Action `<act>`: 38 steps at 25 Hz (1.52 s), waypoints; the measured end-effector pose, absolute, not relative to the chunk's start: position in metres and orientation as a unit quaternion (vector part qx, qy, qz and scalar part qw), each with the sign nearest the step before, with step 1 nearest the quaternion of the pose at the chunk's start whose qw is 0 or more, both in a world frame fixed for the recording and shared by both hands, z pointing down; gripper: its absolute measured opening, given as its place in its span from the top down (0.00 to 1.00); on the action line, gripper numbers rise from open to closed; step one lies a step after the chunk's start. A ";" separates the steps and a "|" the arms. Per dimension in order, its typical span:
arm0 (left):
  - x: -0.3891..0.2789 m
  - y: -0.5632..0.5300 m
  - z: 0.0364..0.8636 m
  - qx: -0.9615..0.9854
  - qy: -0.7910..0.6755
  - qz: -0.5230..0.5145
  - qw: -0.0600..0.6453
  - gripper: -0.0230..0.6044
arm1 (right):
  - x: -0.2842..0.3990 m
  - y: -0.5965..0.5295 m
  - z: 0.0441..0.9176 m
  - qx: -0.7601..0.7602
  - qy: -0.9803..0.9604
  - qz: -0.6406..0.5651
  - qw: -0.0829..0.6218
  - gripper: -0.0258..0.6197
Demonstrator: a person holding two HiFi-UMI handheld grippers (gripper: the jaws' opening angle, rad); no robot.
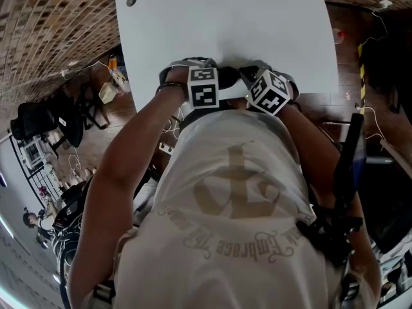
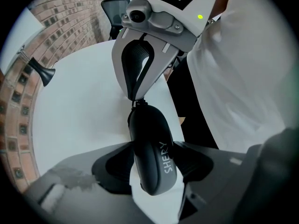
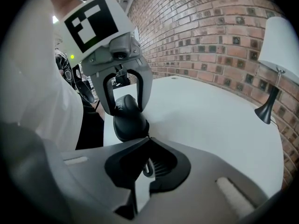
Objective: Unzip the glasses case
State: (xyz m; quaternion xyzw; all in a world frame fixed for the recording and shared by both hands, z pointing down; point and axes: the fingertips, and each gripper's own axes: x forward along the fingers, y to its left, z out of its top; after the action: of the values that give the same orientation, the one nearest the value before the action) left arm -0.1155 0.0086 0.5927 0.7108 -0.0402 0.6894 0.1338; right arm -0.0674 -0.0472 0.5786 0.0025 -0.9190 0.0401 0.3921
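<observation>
Person's standing at the near edge of a white table [image 1: 225, 24] with both tools bunched right up against each other. The left gripper [image 2: 153, 166] points straight down and has the glasses case [image 2: 150, 139] clamped between its jaws, one pad pressed on each long side, so the jaws sit wide but they're definitely gripping it. It's a dark hard-shell case with SHERY printed in white, and it sticks out past the jaw tips towards the other tool. The right gripper [image 3: 148, 141] is angled down at the opposite end of the case, jaws pinched together at the tips, and the case sits directly in front of those tips, touching them. Just behind the tips, in the gap between the pads, there's a small metal loop, the zip pull [image 3: 146, 168]. It looks like that's what they're closed on, though it's tiny and half in shadow. Brick wall [image 3: 210, 27] runs behind the table, and a lamp [image 3: 280, 45] with a white shade stands well off to the side of the right jaws
</observation>
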 end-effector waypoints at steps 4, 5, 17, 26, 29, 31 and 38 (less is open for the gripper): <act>-0.115 0.009 0.592 0.711 -0.044 0.690 0.129 0.52 | -0.071 -0.048 0.577 0.000 -0.919 0.041 0.391 0.95; -0.116 0.009 0.591 0.710 -0.044 0.690 0.129 0.52 | -0.073 -0.048 0.576 0.000 -0.919 0.040 0.392 0.95; -0.122 0.010 0.590 0.710 -0.057 0.689 0.133 0.52 | -0.079 -0.051 0.576 0.018 -0.923 0.051 0.381 0.93; -0.126 0.008 0.590 0.711 -0.064 0.686 0.142 0.52 | -0.070 -0.062 0.567 0.053 -0.928 0.052 0.365 0.91; -0.132 0.002 0.589 0.709 -0.069 0.687 0.143 0.52 | -0.060 -0.070 0.565 0.077 -0.928 0.064 0.359 0.91; -0.137 -0.005 0.590 0.707 -0.072 0.690 0.139 0.52 | -0.052 -0.075 0.565 0.095 -0.927 0.067 0.356 0.91; -0.150 -0.023 0.588 0.704 -0.067 0.693 0.140 0.51 | -0.042 -0.084 0.558 0.138 -0.929 0.066 0.338 0.91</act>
State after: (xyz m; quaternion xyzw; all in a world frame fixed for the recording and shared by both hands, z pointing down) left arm -0.1504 -0.0228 0.5883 0.7039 -0.0672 0.6931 0.1400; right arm -0.0415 -0.0841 0.5581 0.1378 -0.9287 0.0662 0.3378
